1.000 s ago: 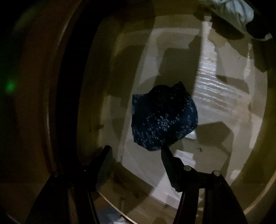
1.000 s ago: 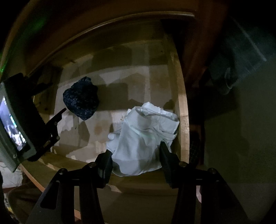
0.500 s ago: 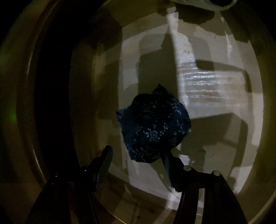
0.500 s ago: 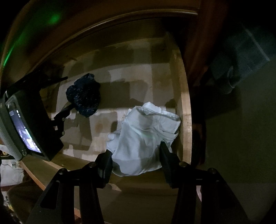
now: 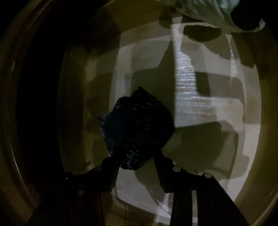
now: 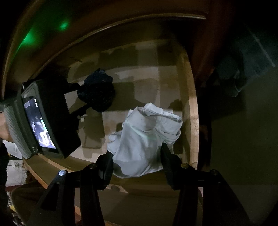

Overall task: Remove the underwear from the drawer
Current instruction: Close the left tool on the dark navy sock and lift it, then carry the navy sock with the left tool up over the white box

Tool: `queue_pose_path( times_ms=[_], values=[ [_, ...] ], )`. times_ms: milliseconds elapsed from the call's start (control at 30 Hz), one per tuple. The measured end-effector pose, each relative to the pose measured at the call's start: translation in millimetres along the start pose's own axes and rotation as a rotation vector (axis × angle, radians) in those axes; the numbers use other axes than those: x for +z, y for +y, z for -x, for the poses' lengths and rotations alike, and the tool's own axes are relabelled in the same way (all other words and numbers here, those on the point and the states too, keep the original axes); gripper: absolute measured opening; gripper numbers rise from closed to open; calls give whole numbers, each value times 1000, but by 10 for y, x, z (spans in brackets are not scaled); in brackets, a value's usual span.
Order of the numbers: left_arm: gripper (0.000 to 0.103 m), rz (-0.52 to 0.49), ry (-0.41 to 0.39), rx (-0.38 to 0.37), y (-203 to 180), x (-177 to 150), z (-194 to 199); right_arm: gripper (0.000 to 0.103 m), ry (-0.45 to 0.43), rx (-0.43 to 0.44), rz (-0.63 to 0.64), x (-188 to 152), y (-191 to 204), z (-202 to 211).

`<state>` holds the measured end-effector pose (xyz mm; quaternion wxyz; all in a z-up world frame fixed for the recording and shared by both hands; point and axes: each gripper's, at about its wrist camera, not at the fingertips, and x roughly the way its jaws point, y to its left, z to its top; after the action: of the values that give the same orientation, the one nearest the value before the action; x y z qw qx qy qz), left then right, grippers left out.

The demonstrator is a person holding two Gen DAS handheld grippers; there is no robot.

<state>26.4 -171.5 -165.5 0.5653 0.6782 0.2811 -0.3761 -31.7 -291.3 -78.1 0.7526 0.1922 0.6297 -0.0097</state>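
Note:
A crumpled dark blue speckled underwear (image 5: 137,128) lies on the pale floor of the open wooden drawer (image 5: 191,104). My left gripper (image 5: 135,156) has come down on it. Its jaws are closing, and both pads touch the cloth's lower part. From the right wrist view, the left gripper (image 6: 84,97) reaches in from the left onto the dark underwear (image 6: 99,92). My right gripper (image 6: 137,153) is shut on a bunched white underwear (image 6: 144,135) near the drawer's front right corner. That white underwear (image 5: 205,15) shows at the top of the left wrist view.
The drawer's right wall (image 6: 192,113) and front rim (image 6: 139,187) close in the white cloth. The left gripper's body, with a lit screen (image 6: 40,125), fills the left side. A dark cabinet opening (image 5: 38,104) lies left of the drawer. Dim floor (image 6: 243,139) spreads right.
The left gripper has sunk toward the dark underwear and its jaws have narrowed around it. The right gripper and the white underwear have stayed put.

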Motion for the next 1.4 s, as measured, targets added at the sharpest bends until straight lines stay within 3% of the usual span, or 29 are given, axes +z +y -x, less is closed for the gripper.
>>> queue_pose_path(
  times_ms=[33, 100, 200, 300, 533, 800, 967, 1067, 1400],
  values=[
    [35, 13, -3, -10, -31, 12, -23, 47, 2, 0, 0, -1, 2, -2],
    [21, 51, 0, -52, 9, 13, -26, 47, 3, -1, 1, -2, 1, -4],
    [17, 94, 3, -84, 46, -53, -73, 47, 3, 4, -5, 0, -9, -1],
    [16, 201, -6, -185, 162, -111, -29, 47, -3, -3, -7, -2, -19, 12],
    [16, 411, -25, -329, 373, -362, 116, 47, -6, -6, -4, -6, 23, 16],
    [15, 511, -31, -389, 323, -638, 317, 47, -4, -13, 9, -13, 63, 6],
    [15, 539, -28, -377, 333, -747, 452, 47, -4, -28, 21, -1, 80, -6],
    [15, 568, -31, -349, 205, -610, 662, 47, -8, -43, 40, -21, 97, -7],
    [15, 745, 8, -271, 117, -775, 948, 47, -9, -78, 66, -33, 126, -30]
  ],
)
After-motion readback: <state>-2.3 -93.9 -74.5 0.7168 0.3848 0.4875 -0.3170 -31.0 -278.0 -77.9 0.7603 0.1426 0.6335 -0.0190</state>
